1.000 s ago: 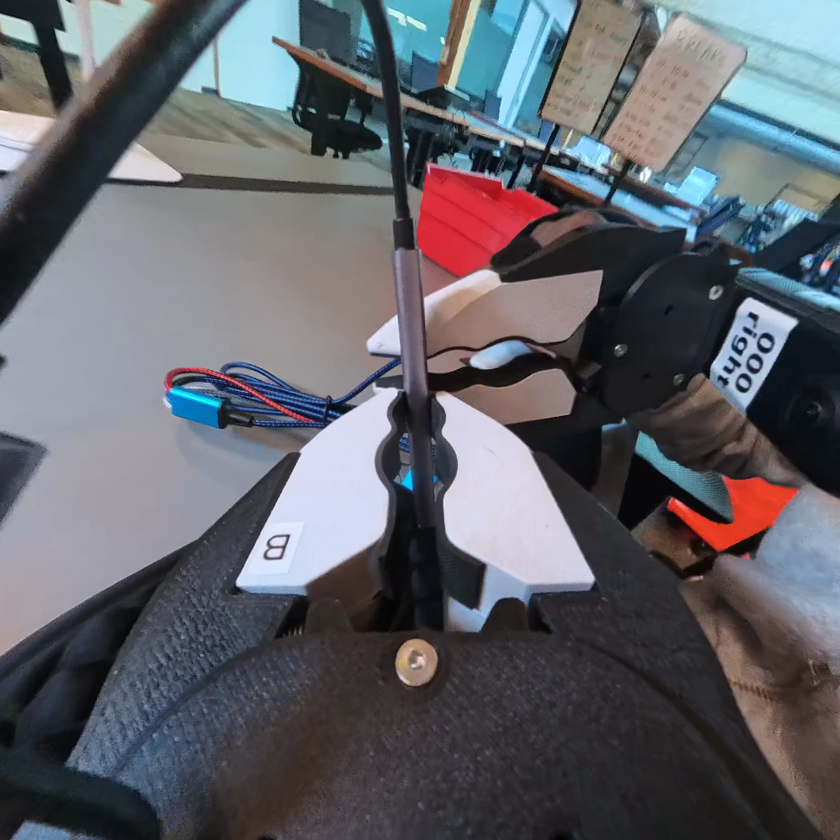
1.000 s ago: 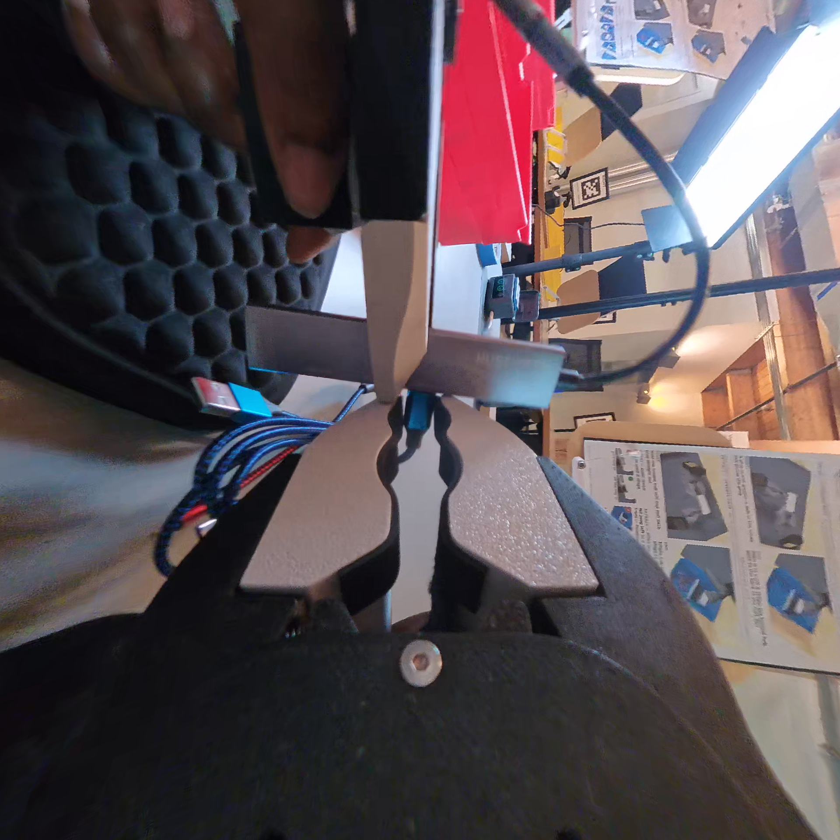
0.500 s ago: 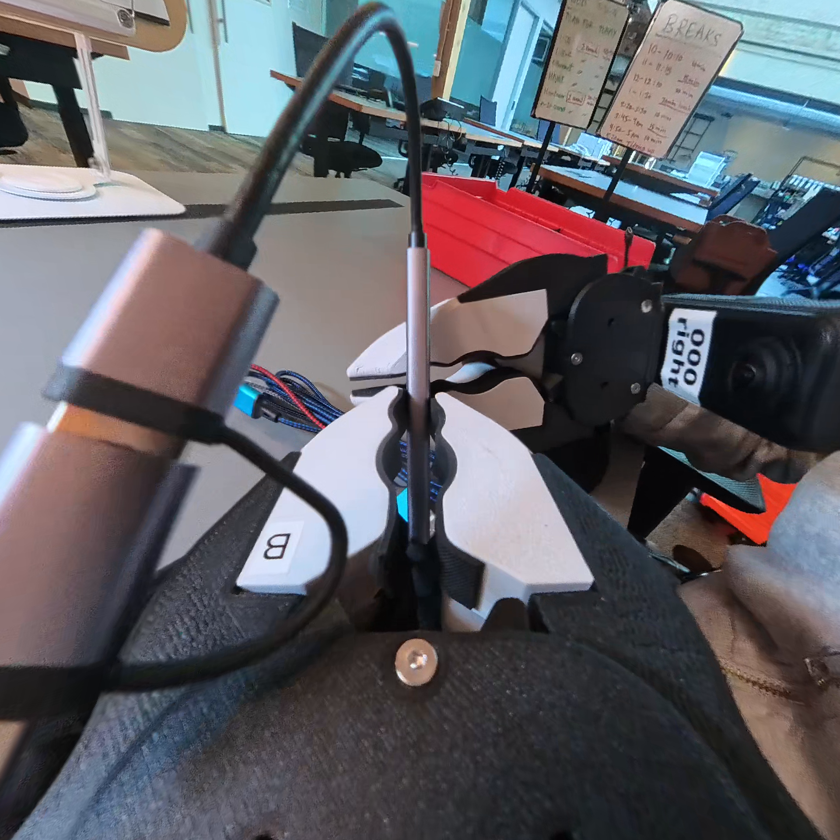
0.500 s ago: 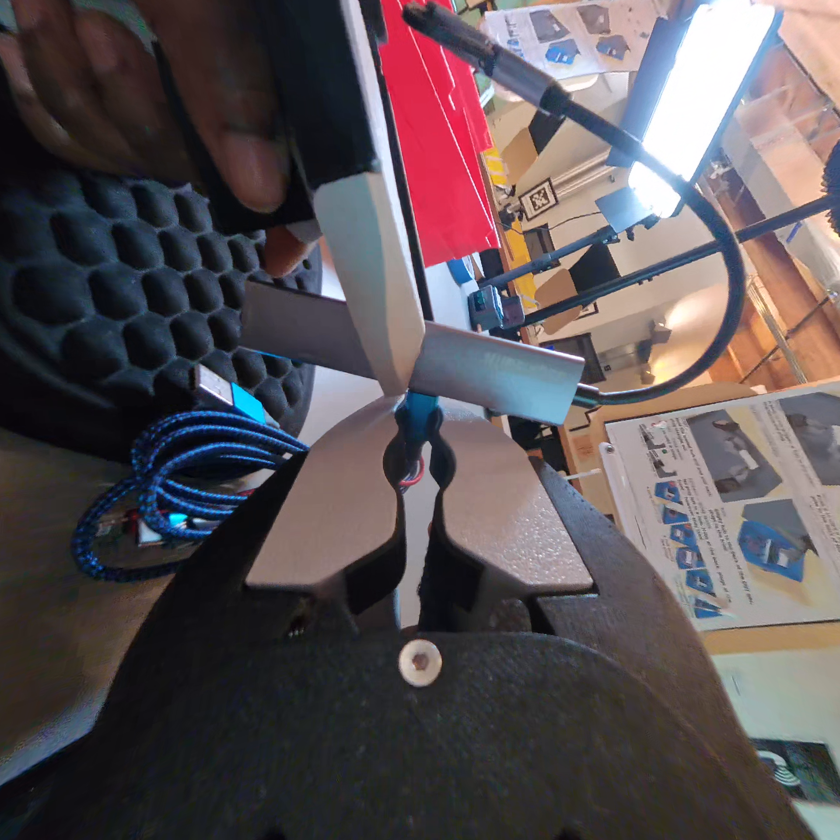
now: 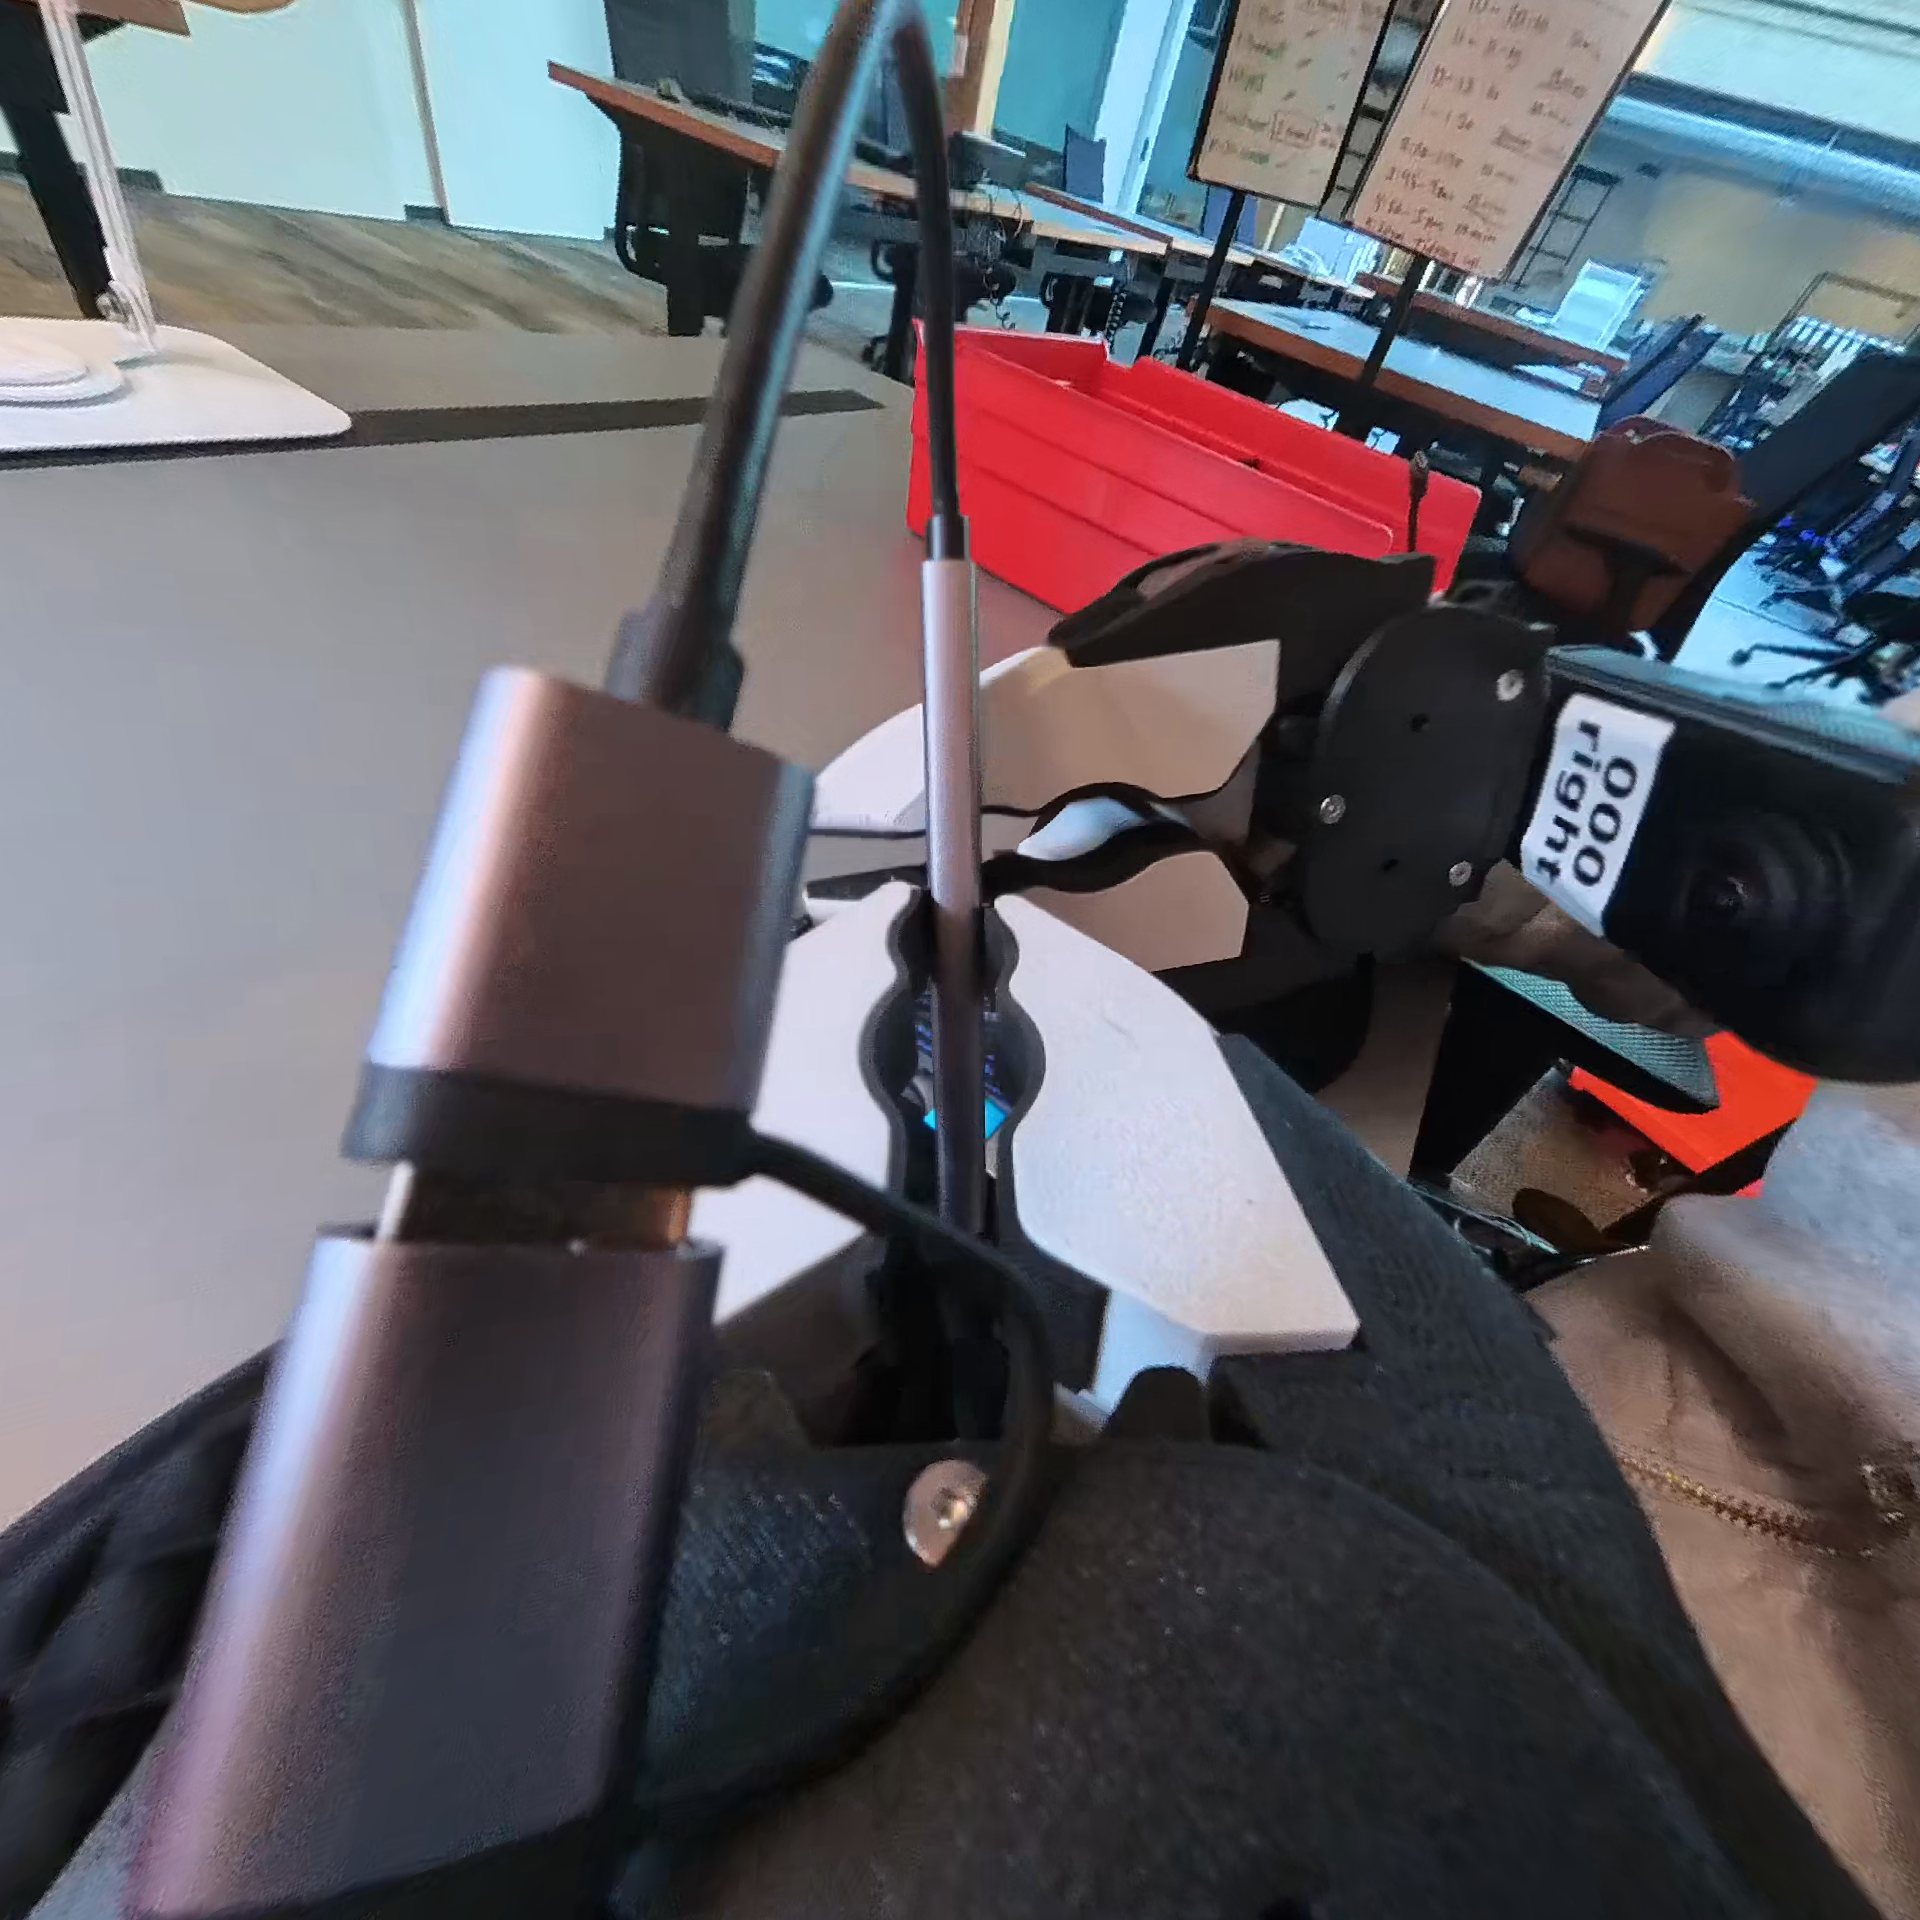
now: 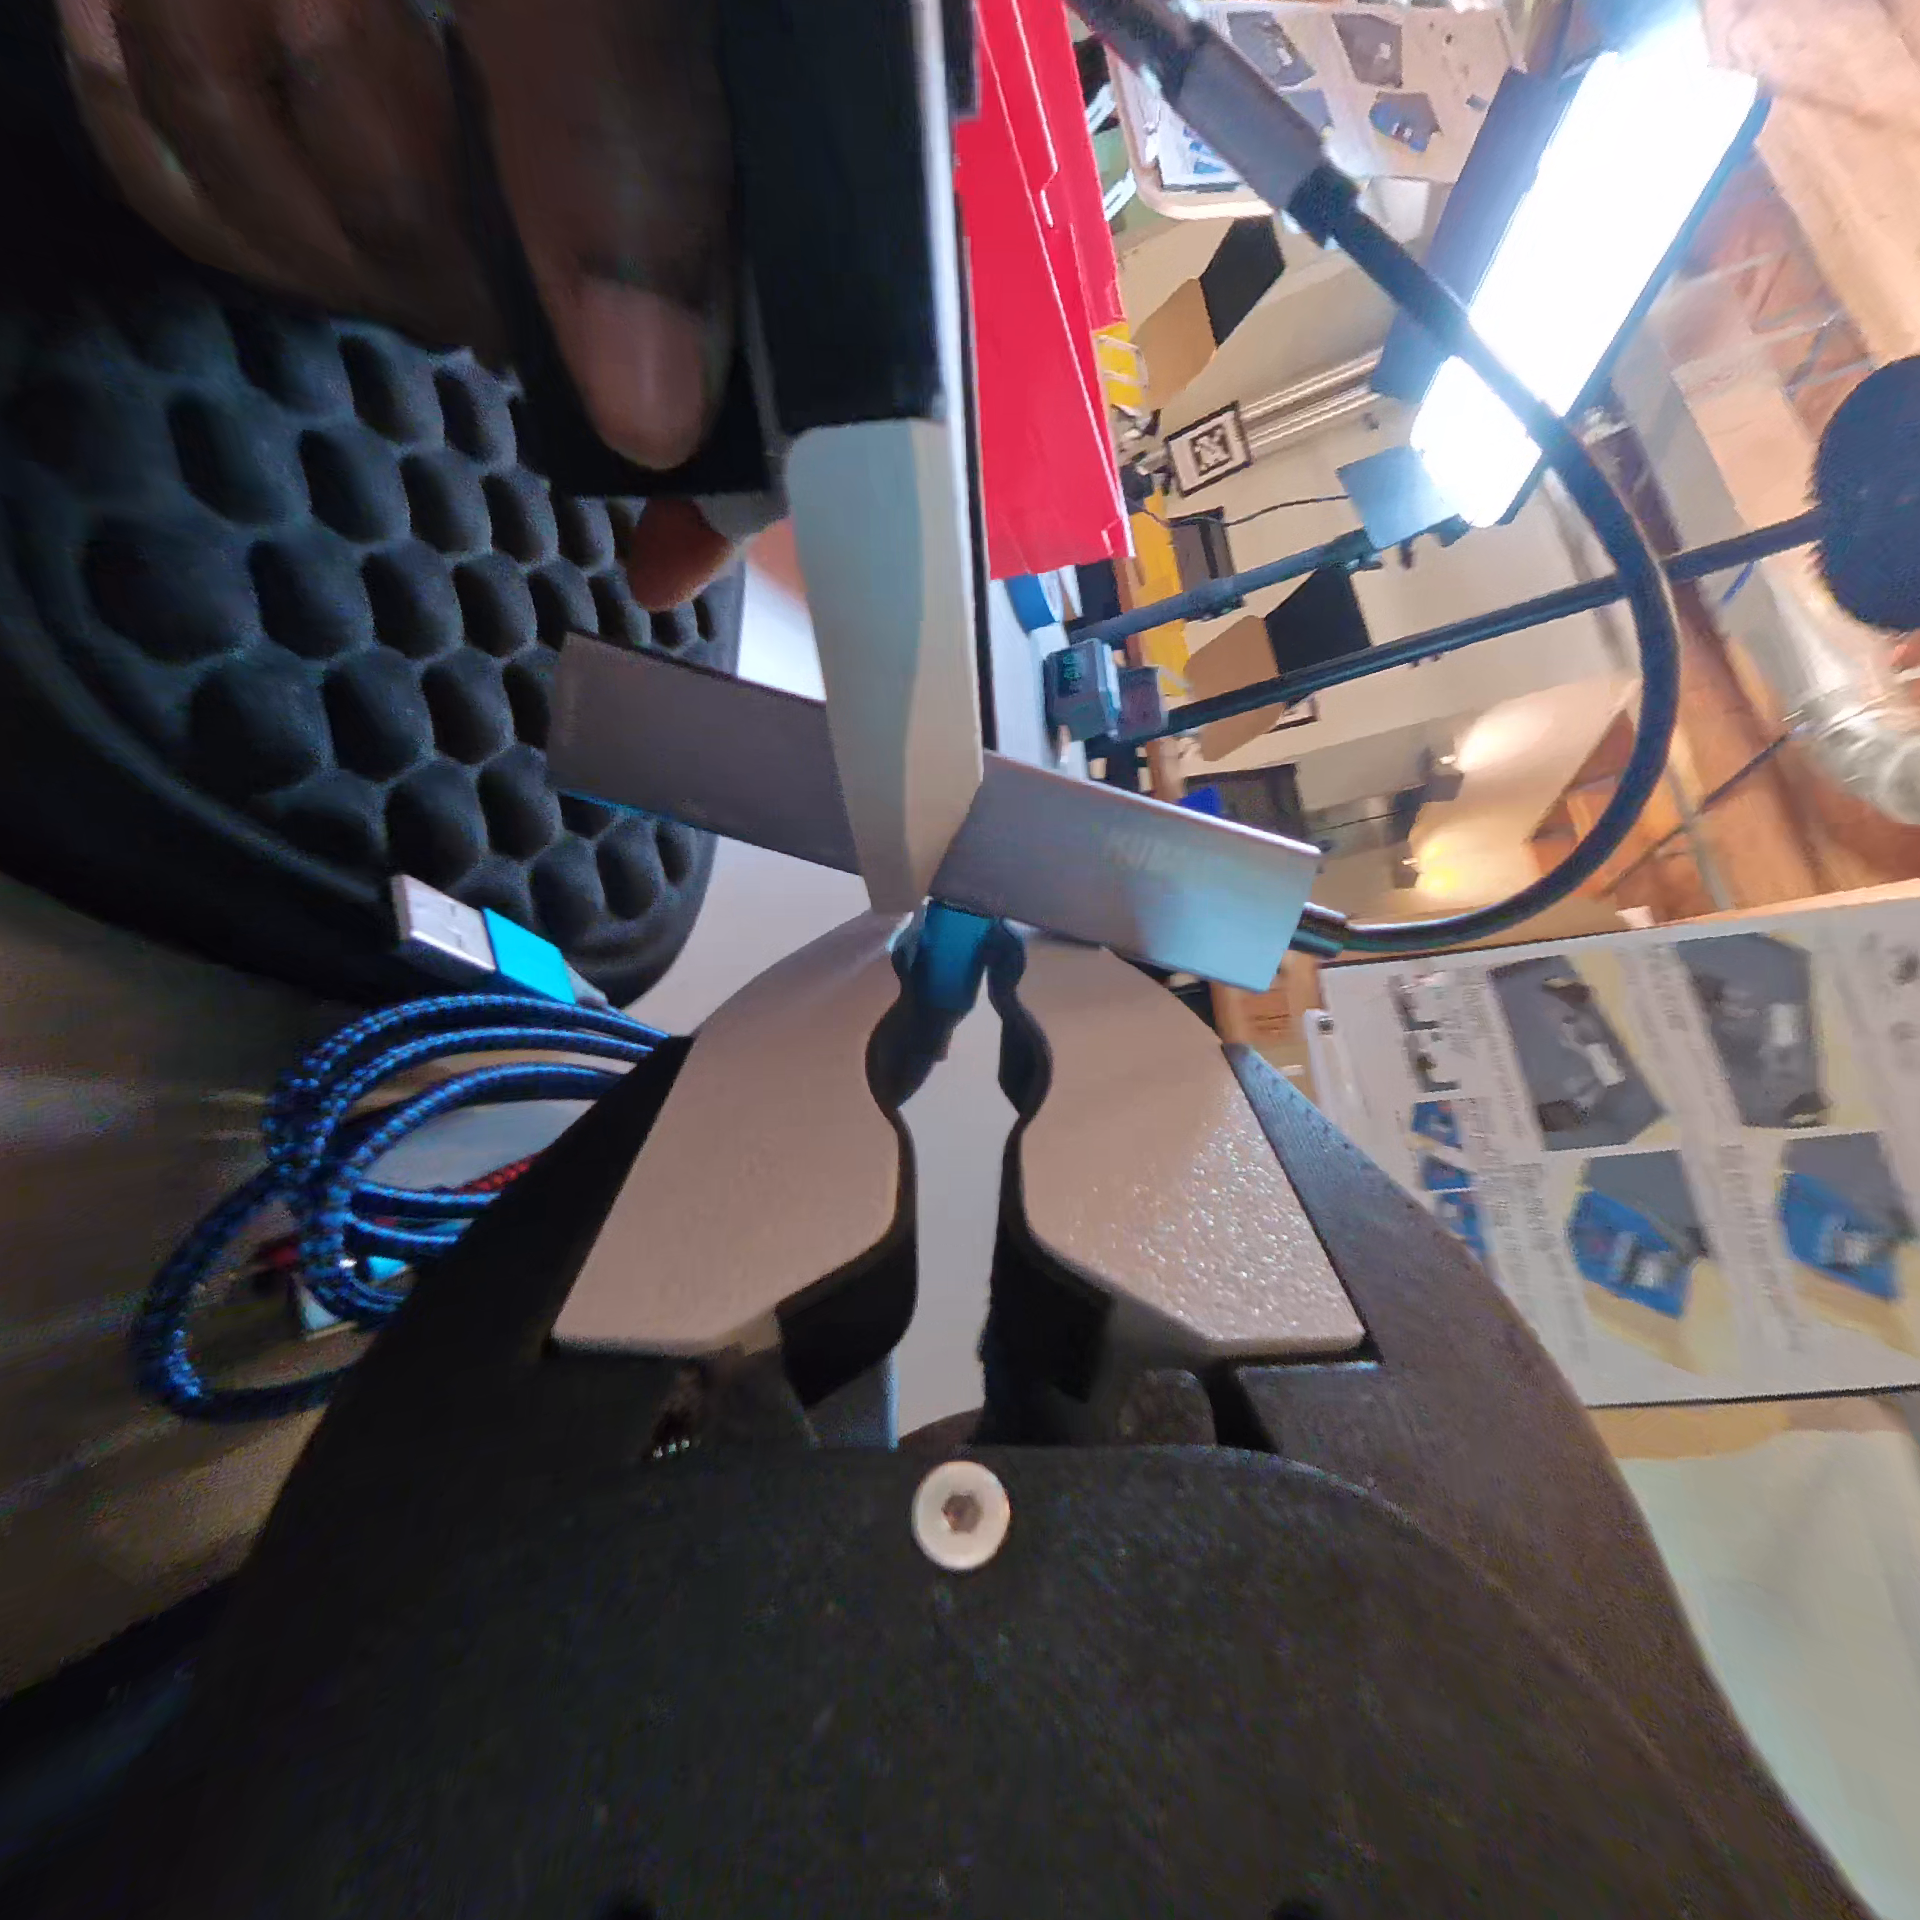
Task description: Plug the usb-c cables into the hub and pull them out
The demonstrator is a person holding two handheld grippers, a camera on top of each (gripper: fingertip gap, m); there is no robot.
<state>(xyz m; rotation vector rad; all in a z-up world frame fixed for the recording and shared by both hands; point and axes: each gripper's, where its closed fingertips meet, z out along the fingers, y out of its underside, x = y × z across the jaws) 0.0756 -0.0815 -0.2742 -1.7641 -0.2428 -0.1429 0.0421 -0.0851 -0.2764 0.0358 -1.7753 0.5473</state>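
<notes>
Nearest the left wrist camera, the hub's own plug point(image 5: 561, 914) with its cap is dangling in a blur on a black lead point(image 5: 831, 208) that is arching overhead. Just past it, the left tool point(image 5: 951, 920) is clamping the thin grey hub point(image 5: 951, 748) edge-on, its fingers closed tight against both flat faces. From the right side, the right tool point(image 6: 951, 961) is pinching the blue usb-c plug point(image 6: 951, 951) narrowly at its tips and pressing it against the hub's long edge — whether the plug is fully seated cannot be told. Its blue braided cable point(image 6: 343, 1143) is hanging in loops to the left, a spare connector point(image 6: 478, 940) sticking out above the bundle. Farther off, the grey counter point(image 5: 260, 675) is carrying a red bin point(image 5: 1143, 468), with desks and boards beyond.

The risk here is a skewed push or pull: the plug looks slightly tilted to the hub, so force off the port's axis could jam or bend the connector, or twist the slim hub out of the left tool's grip. The swinging lead could also snag.
</notes>
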